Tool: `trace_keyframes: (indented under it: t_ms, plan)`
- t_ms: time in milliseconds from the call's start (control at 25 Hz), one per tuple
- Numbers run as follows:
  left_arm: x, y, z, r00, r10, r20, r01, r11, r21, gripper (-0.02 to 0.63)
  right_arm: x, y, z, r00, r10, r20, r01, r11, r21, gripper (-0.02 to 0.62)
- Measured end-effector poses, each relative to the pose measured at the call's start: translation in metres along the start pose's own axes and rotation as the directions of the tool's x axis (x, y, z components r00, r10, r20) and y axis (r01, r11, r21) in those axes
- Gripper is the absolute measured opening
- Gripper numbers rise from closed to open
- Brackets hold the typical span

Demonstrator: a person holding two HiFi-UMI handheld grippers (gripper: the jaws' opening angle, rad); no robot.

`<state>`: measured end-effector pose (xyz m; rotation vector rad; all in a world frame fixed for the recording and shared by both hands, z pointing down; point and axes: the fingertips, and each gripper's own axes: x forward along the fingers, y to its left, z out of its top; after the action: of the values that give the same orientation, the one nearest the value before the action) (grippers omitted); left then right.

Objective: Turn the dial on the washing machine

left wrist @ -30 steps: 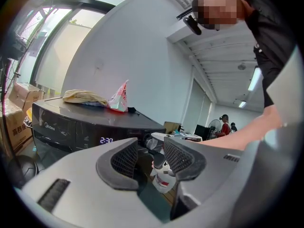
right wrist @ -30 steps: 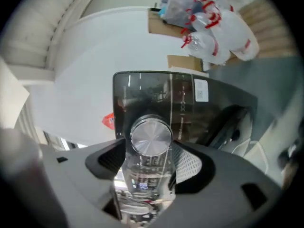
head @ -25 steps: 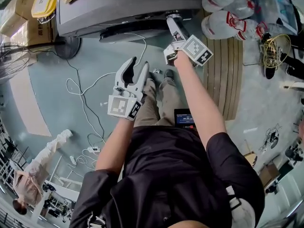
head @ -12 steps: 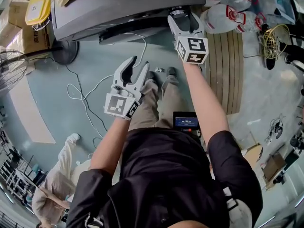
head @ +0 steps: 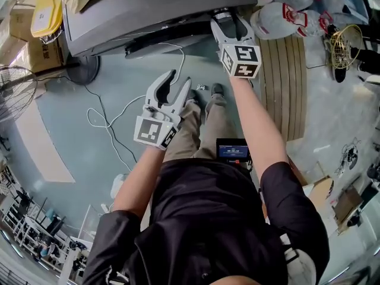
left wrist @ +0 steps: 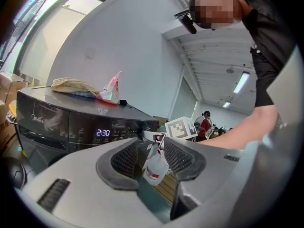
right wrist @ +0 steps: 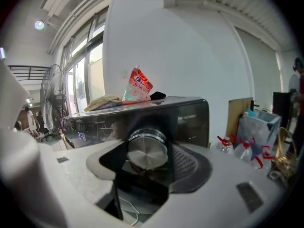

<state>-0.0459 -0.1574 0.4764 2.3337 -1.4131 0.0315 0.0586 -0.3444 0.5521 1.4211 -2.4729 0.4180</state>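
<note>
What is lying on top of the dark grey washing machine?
A crumpled beige bundle, a red-and-white plastic pouch and a small black object. Anything beneath or behind them is covered.

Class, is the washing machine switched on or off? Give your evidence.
On: the washing machine has a display showing lit digits, 2:30.

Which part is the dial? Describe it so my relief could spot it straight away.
Find the dark grey washing machine with a pink packet on top. Along its glossy black control panel, right of the lit digital display, sits the dial. It is the only round, brushed-metal knob standing out from that flat panel.
</note>
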Motion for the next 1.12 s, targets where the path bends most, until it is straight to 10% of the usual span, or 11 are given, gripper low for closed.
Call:
trace_keyframes:
  t_ms: [520,1120]
  plan:
    - [-0.005,0.003,0.000,1.000,0.016,0.010,-0.016,1.000,0.004,0.164,0.001,-0.005,-0.001,0.997,0.077,-0.003,-0.070,0.915,0.398,0.273]
    - [-0.016,0.002,0.001,0.999,0.038,0.020,-0.038,0.999,0.003,0.164,0.001,-0.008,-0.003,0.994,0.105,0.022,-0.097,0.792,0.603,0.273]
